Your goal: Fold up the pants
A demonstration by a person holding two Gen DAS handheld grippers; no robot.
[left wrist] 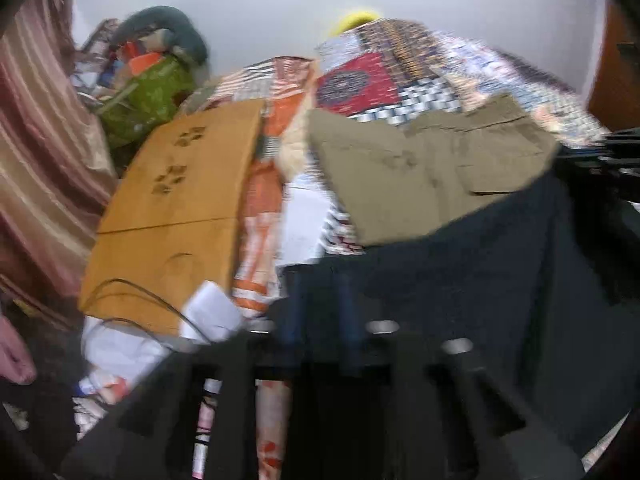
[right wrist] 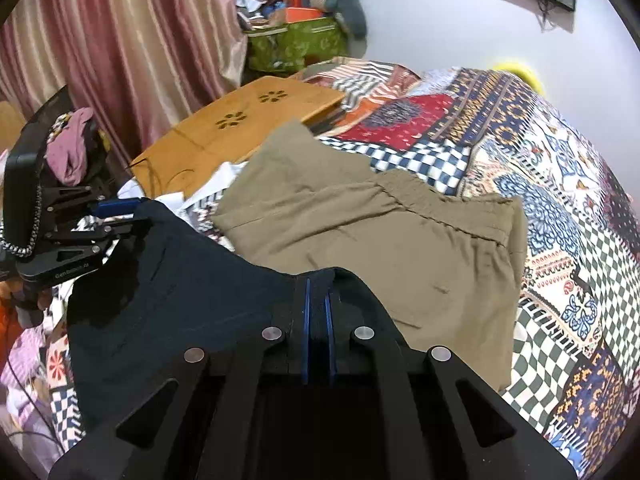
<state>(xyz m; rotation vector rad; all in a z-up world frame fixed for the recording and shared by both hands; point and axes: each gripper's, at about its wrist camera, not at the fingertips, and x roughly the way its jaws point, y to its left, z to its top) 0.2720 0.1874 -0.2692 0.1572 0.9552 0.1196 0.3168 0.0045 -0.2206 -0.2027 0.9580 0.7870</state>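
The right gripper (right wrist: 318, 312) is clenched on an edge of the dark navy pants (right wrist: 180, 292), its blue-lined fingers (right wrist: 306, 320) pinching the cloth at 6 o'clock in the right wrist view. The left gripper (right wrist: 120, 216), out at 9 o'clock in that view, grips another part of the same edge — so the garment hangs stretched between the two, lifted above the bed (right wrist: 560, 240).

To do this well, I judge both grips should keep the held edge taut and level, then bring it down evenly so the cloth lands flat rather than bunched. The left wrist view is blurred; there the navy cloth fills the lower right.

Farther off, toward 12 o'clock, khaki pants (right wrist: 380, 232) lie on the patterned bedspread — best kept clear of the fold. Beyond, at 11 o'clock, sits a wooden lap tray (right wrist: 240, 128).
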